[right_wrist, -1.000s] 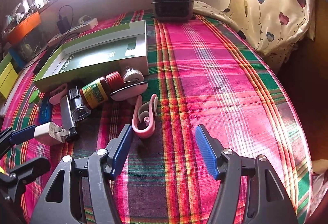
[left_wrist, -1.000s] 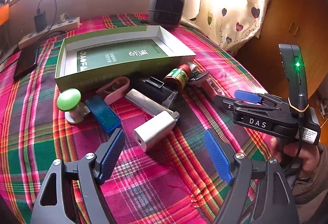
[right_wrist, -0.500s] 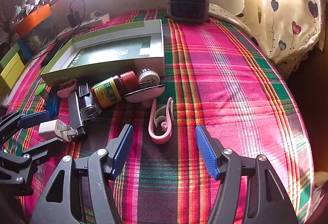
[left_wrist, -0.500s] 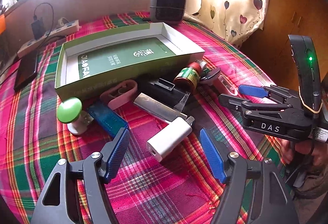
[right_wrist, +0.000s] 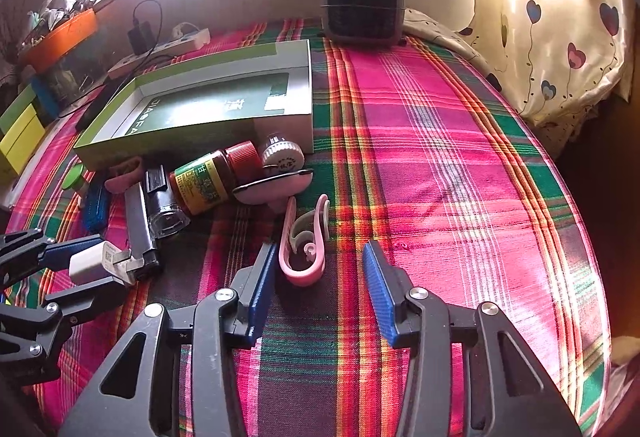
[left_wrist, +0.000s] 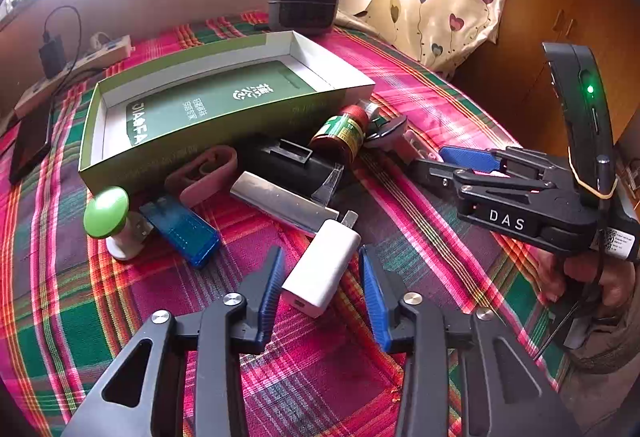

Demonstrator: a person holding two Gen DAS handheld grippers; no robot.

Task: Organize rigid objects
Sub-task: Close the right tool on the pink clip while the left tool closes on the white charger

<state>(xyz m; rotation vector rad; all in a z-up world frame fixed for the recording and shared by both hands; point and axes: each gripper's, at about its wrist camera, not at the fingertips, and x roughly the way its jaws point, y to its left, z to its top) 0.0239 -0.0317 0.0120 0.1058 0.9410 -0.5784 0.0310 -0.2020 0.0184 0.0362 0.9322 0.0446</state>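
Left gripper jaws apart, straddling white USB charger; off-centre closure risks twisting charger out. Right gripper apart.

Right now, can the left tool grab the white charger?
Probably yes. The left tool is open with the white charger already between its fingers, nothing blocking. The metal bar lies close to the plug end, though.
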